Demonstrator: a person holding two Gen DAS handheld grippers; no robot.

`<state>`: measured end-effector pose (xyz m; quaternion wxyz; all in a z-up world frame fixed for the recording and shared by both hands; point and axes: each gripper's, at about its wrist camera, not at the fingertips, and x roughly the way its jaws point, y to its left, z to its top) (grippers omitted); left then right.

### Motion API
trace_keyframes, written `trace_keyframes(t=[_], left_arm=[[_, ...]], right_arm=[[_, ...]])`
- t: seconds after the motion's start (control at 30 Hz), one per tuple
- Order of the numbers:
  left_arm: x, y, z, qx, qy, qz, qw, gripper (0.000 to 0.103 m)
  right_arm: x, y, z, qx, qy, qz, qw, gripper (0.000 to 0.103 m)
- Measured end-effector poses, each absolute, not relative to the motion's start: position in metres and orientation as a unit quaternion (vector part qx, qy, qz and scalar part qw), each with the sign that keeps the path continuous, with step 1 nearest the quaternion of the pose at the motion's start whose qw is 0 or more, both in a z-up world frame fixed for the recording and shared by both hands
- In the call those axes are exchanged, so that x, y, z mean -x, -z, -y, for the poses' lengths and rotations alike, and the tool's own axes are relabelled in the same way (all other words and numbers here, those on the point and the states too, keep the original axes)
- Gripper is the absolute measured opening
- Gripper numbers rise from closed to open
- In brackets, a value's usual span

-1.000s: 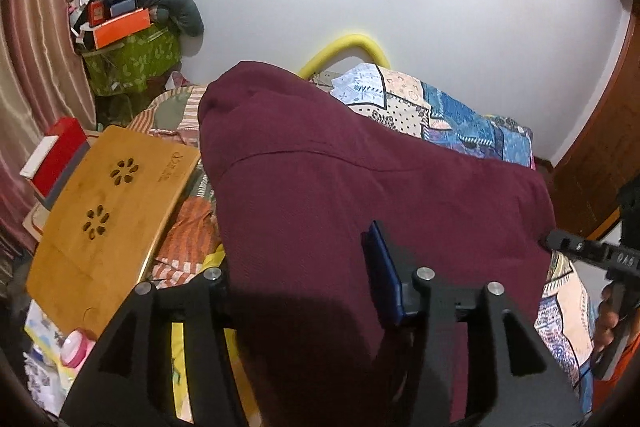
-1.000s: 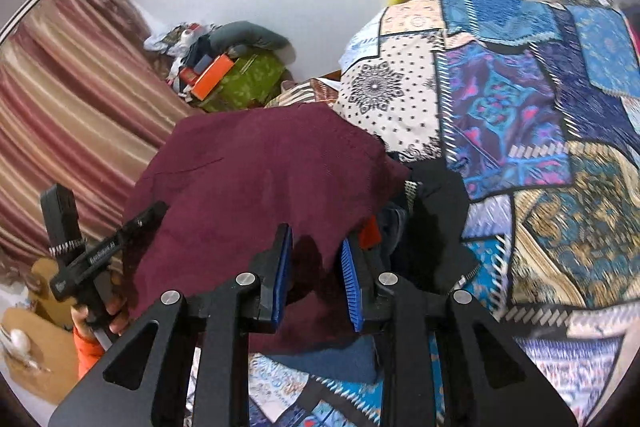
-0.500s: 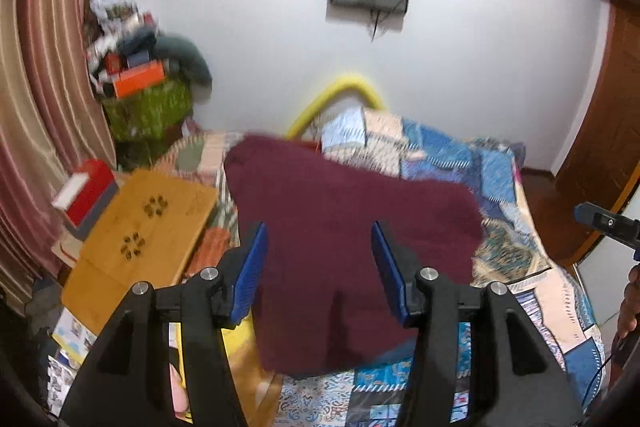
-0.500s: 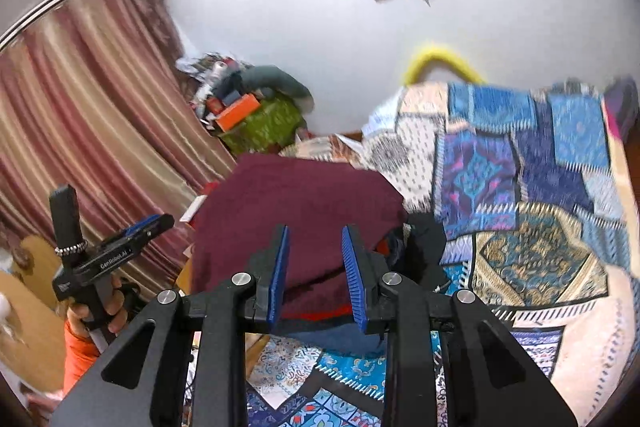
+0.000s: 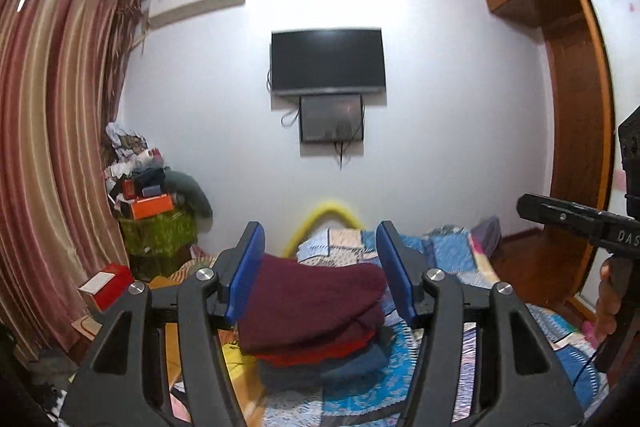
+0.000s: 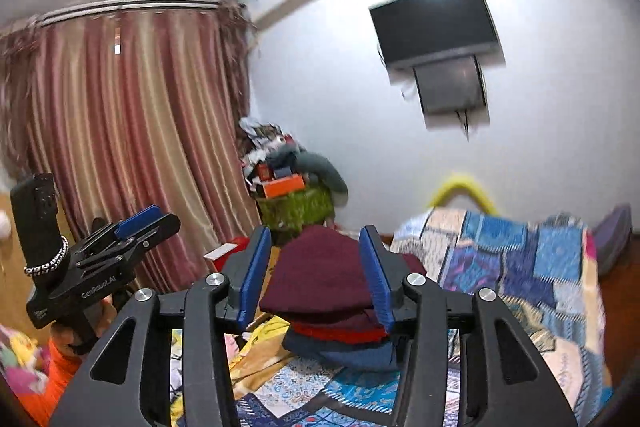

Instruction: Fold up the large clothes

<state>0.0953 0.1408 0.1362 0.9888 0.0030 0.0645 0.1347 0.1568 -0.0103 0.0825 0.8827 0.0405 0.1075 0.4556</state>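
We are looking at a maroon garment (image 5: 316, 303), folded flat and sitting on top of a small stack on the near left part of the bed (image 5: 448, 259). Under it are lying a red folded piece (image 5: 320, 351) and a blue folded piece (image 5: 328, 371). The maroon cloth is looking thick and smooth, its near edge rounded over and slightly overhanging the layers beneath. The bed is wearing a patchwork quilt (image 6: 520, 267) in blues and creams.

We are holding the left gripper (image 5: 320, 271) up above and near of the stack, its blue-padded fingers (image 5: 248, 267) spread wide and gripping nothing; the garment is showing between them but well beyond them. We are holding the right gripper (image 6: 316, 267) the same way, its fingers (image 6: 374, 275) standing wide apart and empty, framing the stack from farther right.

On the far wall a dark television (image 5: 328, 61) is hanging, and striped curtains (image 5: 52, 147) are covering the left side. A cluttered pile on a green box (image 5: 160, 231) is sitting in the far left corner.
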Motion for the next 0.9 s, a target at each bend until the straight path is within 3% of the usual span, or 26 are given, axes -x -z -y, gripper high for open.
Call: trace_keyframes(t=[0.07,0.3,0.47,0.57,0.9], left_arm=[[-0.077,-0.135,-0.129,-0.006,-0.129,-0.045,0.991,0.057],[-0.032,-0.121,-0.100,-0.012,-0.161,0.003,0.987,0.061],[-0.017,-0.110,-0.099,0.005,-0.185,0.007,0.983,0.091],[-0.013,-0.105,-0.104,0.018,-0.199,0.009,0.980,0.098],[-0.016,-0.086,-0.102,0.009,-0.213,-0.012,0.977,0.100]], right_arm=[[-0.135,-0.083,0.015,-0.031,-0.448,-0.080,0.890,0.045],[-0.092,-0.071,0.021,-0.035,-0.393,-0.012,0.919,0.075],[-0.087,-0.064,0.018,-0.043,-0.371,-0.012,0.928,0.090],[-0.085,-0.063,0.022,-0.048,-0.357,-0.018,0.933,0.100],[-0.091,-0.064,0.025,-0.048,-0.349,-0.028,0.935,0.101]])
